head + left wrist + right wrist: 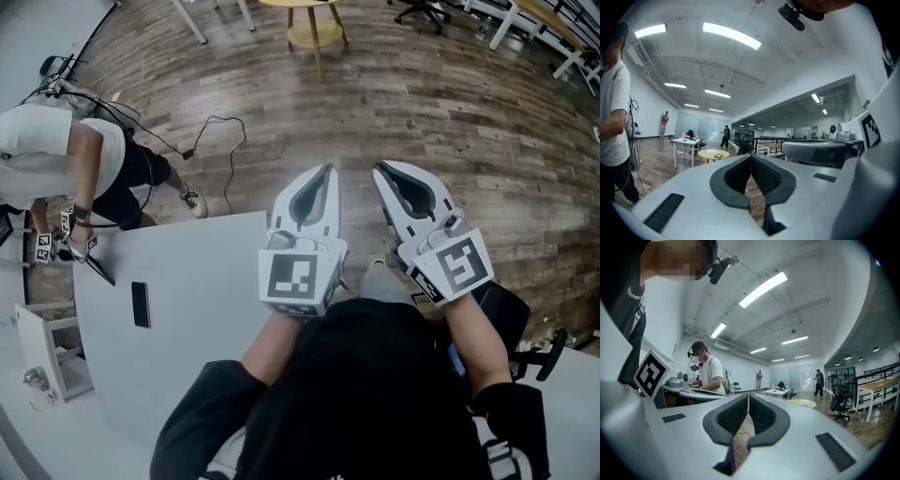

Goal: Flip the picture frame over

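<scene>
My left gripper (325, 171) and right gripper (379, 170) are held side by side in front of my body, out over the wooden floor and pointing level. Both are shut with nothing between the pads, as the left gripper view (751, 158) and the right gripper view (748, 397) show. No picture frame is surely in view. A small flat dark rectangle (718, 155) lies on the far round yellow table (314, 33). A flat black object (141, 305) lies on the white table (206, 281) at my left. Neither gripper is near them.
Another person in a white shirt (52, 150) bends over the far left end of the table. A black cable (220, 155) trails across the floor. Office chairs (422, 11) and white desks stand at the back. A black chair (525, 328) is close on my right.
</scene>
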Available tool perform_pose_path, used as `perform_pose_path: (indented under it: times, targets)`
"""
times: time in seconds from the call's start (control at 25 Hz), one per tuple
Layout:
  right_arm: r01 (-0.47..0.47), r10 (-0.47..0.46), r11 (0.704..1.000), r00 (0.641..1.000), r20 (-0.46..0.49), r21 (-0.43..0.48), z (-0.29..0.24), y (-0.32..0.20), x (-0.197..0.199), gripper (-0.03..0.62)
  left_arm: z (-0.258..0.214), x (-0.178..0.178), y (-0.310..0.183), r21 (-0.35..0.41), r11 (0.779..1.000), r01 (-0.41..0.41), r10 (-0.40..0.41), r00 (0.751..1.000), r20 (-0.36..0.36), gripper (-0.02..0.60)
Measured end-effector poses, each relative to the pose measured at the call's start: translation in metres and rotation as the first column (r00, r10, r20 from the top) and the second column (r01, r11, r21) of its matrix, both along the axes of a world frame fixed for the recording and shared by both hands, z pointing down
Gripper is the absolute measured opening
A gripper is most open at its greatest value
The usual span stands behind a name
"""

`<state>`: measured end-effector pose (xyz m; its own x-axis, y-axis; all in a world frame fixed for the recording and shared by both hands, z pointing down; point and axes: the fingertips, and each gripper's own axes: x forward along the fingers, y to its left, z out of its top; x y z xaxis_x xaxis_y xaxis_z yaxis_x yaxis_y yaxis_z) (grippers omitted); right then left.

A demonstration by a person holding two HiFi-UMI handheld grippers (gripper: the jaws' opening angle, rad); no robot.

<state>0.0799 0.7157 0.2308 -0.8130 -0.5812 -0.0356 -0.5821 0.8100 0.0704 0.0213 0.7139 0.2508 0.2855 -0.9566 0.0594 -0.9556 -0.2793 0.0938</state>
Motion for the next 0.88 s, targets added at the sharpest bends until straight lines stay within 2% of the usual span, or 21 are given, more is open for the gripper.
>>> perform_pose_path:
  times: [0.48, 0.88]
  targets:
    - [0.055, -0.055, 0.998, 0.998, 0.024, -0.010, 0.000, -0.022, -0.011, 0.023, 0.002, -0.008, -0.024, -0.020, 1.000, 0.015, -0.015, 1.000, -0.003, 0.023]
    - [0.091, -0.089, 0.995, 0.995, 0.045, -0.029, 0.010, -0.089, 0.017, 0.023, 0.005, 0.029, -0.097, -0.033, 0.999, -0.005, 0.006, 1.000, 0.030, 0.023]
